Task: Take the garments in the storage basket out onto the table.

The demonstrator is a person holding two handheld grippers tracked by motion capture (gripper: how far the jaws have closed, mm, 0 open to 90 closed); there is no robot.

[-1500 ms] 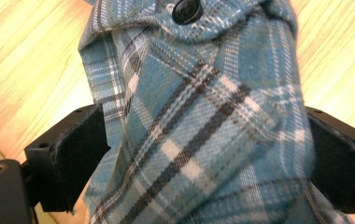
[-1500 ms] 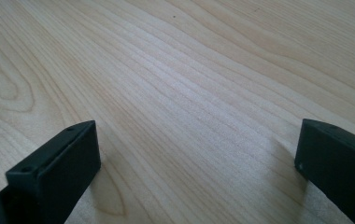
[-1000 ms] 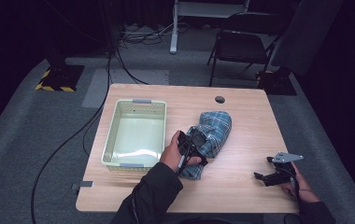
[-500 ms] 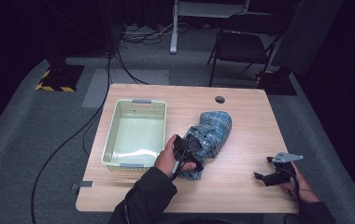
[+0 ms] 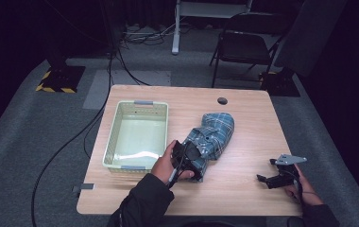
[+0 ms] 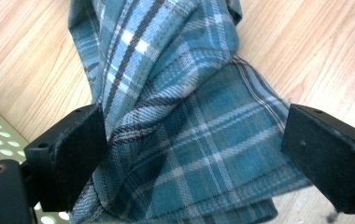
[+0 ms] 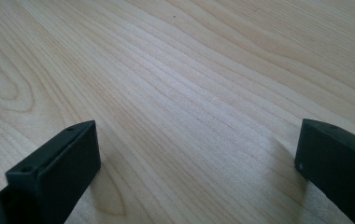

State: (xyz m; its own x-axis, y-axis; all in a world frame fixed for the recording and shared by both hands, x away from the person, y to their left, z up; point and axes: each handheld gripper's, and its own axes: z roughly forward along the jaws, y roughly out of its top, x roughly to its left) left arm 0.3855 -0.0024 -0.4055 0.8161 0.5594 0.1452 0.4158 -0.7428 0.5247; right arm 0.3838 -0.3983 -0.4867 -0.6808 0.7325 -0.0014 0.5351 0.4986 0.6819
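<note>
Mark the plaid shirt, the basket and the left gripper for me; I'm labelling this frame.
plaid shirt (image 5: 217,130), high view, its upper folded part.
basket (image 5: 112,142), high view, its left wall.
left gripper (image 6: 192,154), left gripper view, midway between its open jaws.

Wide bare stretch of pale wooden worktop (image 5: 243,189) ahead of the right claw (image 5: 268,179), jaws spread, nothing between them but grain. Left claw (image 5: 189,158) hemmed in: crumpled teal plaid cloth (image 5: 215,135) bulging between its parted jaws, pale green perforated plastic basket (image 5: 116,144) close at its side. Open lane between cloth and right edge.
</note>
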